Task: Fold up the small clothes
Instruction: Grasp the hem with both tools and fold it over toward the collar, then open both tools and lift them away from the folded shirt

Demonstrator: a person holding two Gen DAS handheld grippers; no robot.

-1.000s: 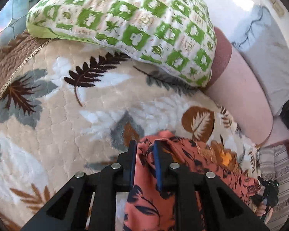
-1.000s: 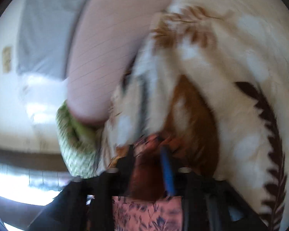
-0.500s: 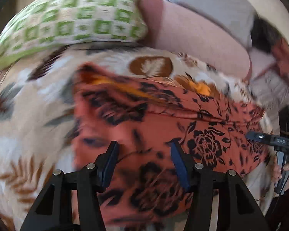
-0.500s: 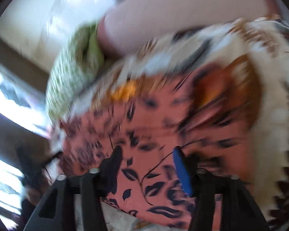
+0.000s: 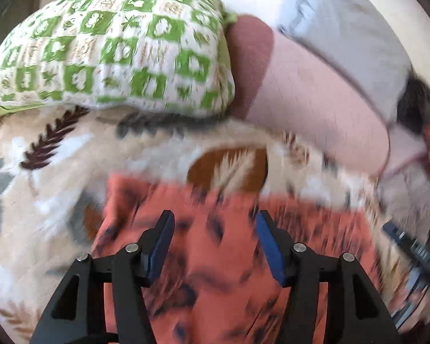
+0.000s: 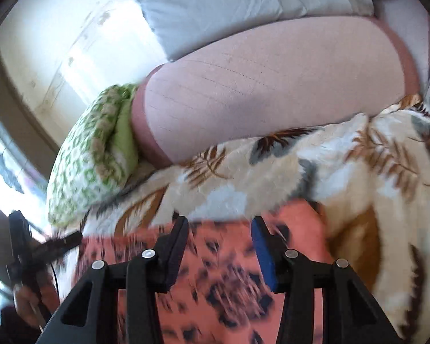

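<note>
An orange-red garment with a dark floral print (image 5: 215, 246) lies spread on a cream blanket with leaf prints (image 5: 57, 172). My left gripper (image 5: 215, 226) is open and empty, held just above the garment near its far edge. In the right wrist view the same garment (image 6: 220, 275) lies under my right gripper (image 6: 219, 229), which is open and empty over the garment's far edge. The other gripper shows at the right edge of the left view (image 5: 412, 246) and at the left edge of the right view (image 6: 28, 246). Both views are blurred.
A green-and-white patterned pillow (image 5: 109, 46) lies at the back left. A pink bolster (image 5: 315, 97) and a grey pillow (image 5: 344, 23) lie behind the garment. In the right view the bolster (image 6: 272, 80) and the green pillow (image 6: 91, 157) sit beyond the blanket (image 6: 358, 166).
Both grippers were shut on the garment a second ago. They have opened, let it go and drawn back, and the garment now lies spread flat on the blanket.
</note>
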